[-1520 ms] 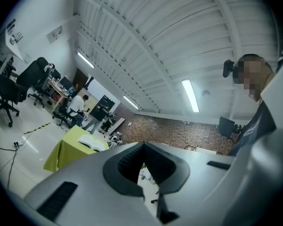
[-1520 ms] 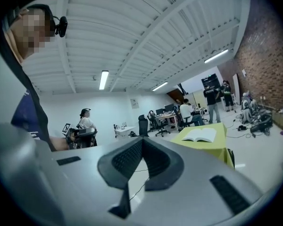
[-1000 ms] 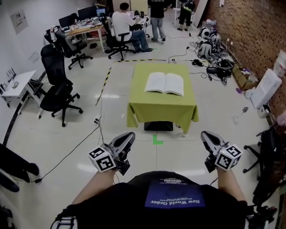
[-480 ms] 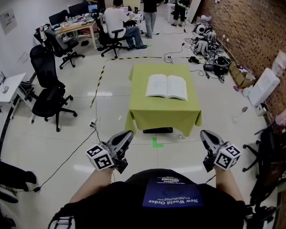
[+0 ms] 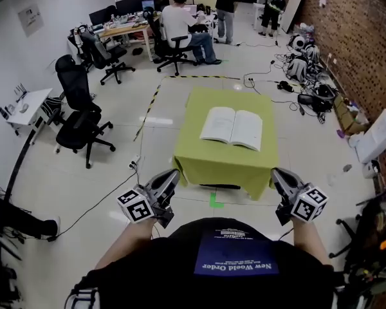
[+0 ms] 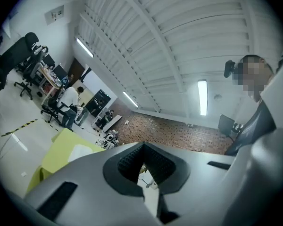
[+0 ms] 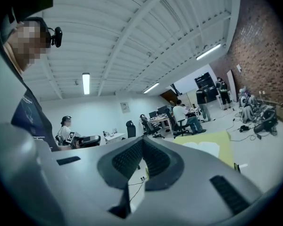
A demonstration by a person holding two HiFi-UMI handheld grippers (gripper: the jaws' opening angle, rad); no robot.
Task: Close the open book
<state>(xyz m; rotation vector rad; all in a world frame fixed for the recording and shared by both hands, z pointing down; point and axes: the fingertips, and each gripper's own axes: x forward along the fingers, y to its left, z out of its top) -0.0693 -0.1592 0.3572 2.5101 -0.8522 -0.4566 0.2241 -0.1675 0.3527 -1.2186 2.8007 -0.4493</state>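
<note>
Shirt (image 5: 235,257), blue patch, white print, upside down in the head view: "New World Order". Book (image 5: 232,127) pages, wall poster (image 5: 31,19): print too small to read.

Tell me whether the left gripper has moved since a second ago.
Yes. The left gripper has moved forward, toward the green table: its tips were about level with the green floor mark and now reach past it.

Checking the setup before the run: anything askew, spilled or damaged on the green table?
Nothing stands out. The open white-paged book lies flat near the middle of the square table with the green cloth. No spill or damage shows from the head view.
</note>
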